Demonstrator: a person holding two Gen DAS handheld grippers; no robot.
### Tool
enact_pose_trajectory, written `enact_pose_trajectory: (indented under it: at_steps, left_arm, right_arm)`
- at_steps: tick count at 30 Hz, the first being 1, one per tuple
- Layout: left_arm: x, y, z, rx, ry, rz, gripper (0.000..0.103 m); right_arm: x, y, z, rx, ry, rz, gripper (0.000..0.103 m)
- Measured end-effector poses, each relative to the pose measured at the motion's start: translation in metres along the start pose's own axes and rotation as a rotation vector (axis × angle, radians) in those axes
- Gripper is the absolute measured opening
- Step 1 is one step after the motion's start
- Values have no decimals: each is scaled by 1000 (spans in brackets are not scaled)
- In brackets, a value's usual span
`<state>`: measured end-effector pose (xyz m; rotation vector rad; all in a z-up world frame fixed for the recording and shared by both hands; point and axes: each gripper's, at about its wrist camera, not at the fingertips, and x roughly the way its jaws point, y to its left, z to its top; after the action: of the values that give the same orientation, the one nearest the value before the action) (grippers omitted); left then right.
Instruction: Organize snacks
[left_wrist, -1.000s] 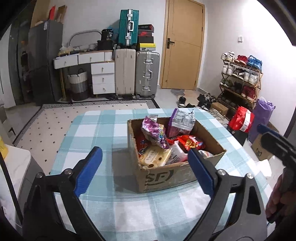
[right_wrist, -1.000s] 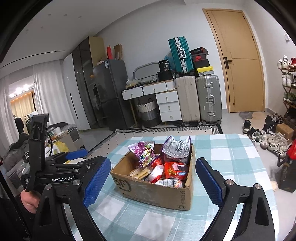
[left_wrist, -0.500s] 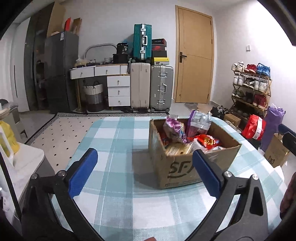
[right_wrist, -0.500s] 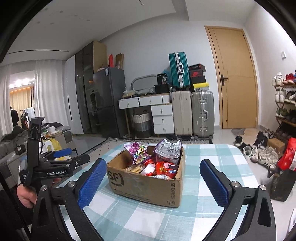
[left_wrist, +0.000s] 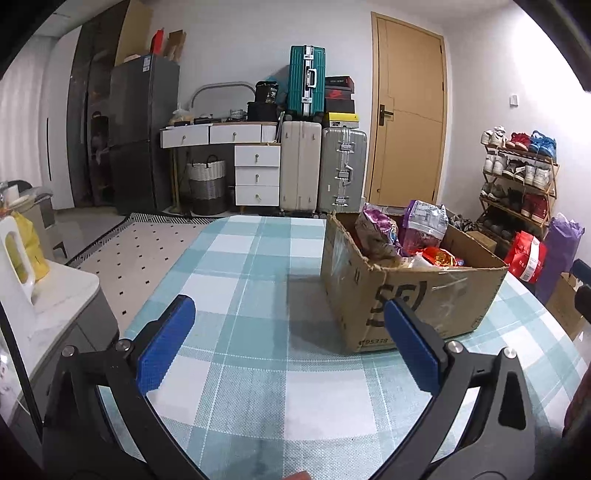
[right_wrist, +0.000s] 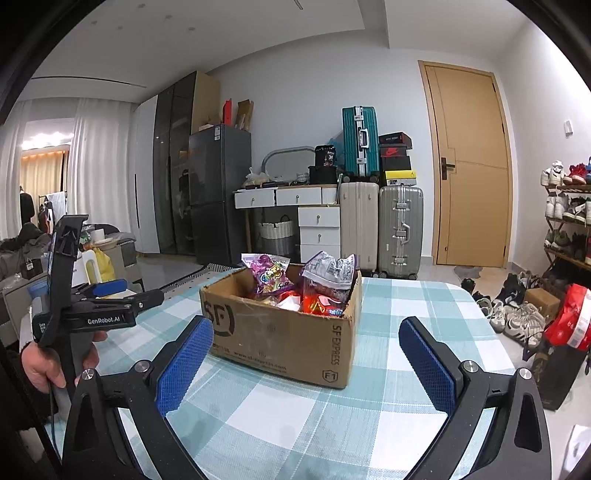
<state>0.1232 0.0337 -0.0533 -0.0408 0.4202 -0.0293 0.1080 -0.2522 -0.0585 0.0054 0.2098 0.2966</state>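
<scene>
Snack box waits, both claws empty

Cardboard box (right_wrist: 280, 325) sits on the checked tablecloth (right_wrist: 406, 317), loaded with snack bags. A purple bag (right_wrist: 269, 275) and a silver-purple bag (right_wrist: 330, 271) stand tall above the box rim; a red packet (right_wrist: 319, 304) lies lower inside the box. Left gripper (left_wrist: 288, 347) hovers short of the box's near-left corner, jaws spread wide, nothing between them. Right gripper (right_wrist: 306, 363) faces the box's front, also wide and empty.

Risks, as I judge them: the upright bags look light and crinkly, so a pinch at a top edge may slip or drag a neighbour out of the box. A finger catching the box rim could shove the whole box across the cloth. Both claws entering the box together could collide.
</scene>
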Motion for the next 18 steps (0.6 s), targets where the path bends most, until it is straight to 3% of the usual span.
enact_pose_trajectory:
  at_steps: [18]
  left_arm:
    - [1,-11,-16,78,-79,30,102]
  right_arm:
    - [19,-1,-23,-25,50,-19,102]
